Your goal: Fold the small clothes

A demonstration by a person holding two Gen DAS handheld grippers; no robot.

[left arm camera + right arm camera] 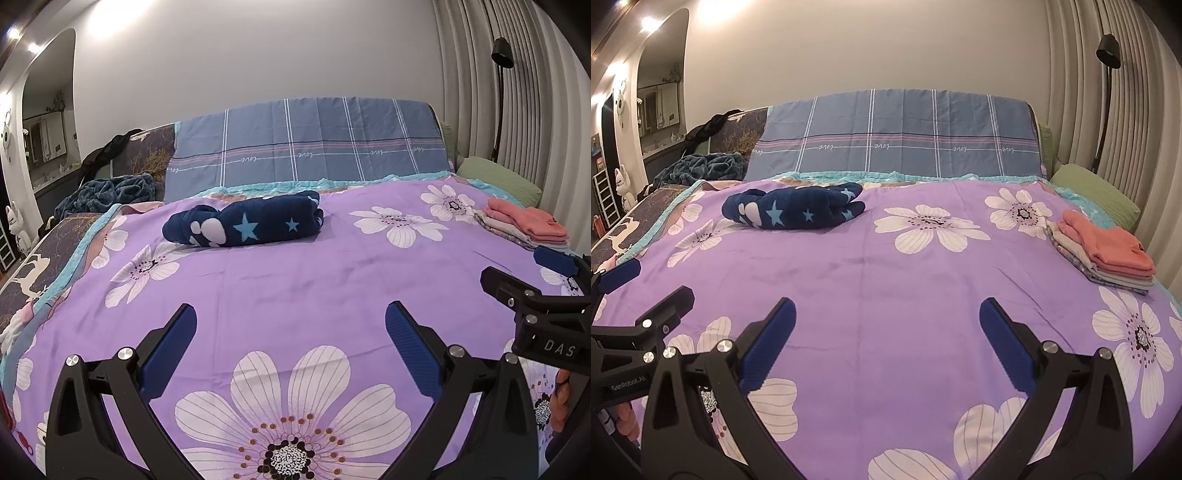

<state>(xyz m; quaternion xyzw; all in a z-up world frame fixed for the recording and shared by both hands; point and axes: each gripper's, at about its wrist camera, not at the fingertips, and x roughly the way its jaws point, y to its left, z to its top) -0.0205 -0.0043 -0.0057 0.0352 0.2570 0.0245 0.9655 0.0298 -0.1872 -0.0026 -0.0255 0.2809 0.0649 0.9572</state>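
- A risk is being posed by the navy fleece garment with pale blue stars point(243, 223) – it is lying bunched in a thick roll at about eleven o'clock on the purple flower-printed bedspread point(295, 280), and a pinch taken on the roll is likely to be catching several layers at once, so that the garment is being dragged as a lump rather than opened.
- A second risk is being posed by the neat stack of folded clothes with a coral-pink piece on top point(1104, 254), at about two o'clock: it could be toppled by a careless sweep of the right gripper point(886, 343).
- The left gripper point(290, 345) is being held with its blue-padded fingers spread wide – nothing is being held or touched, and only the bedspread is showing between them.
- The right gripper's fingers are likewise being held wide apart and empty, well short of the garment.
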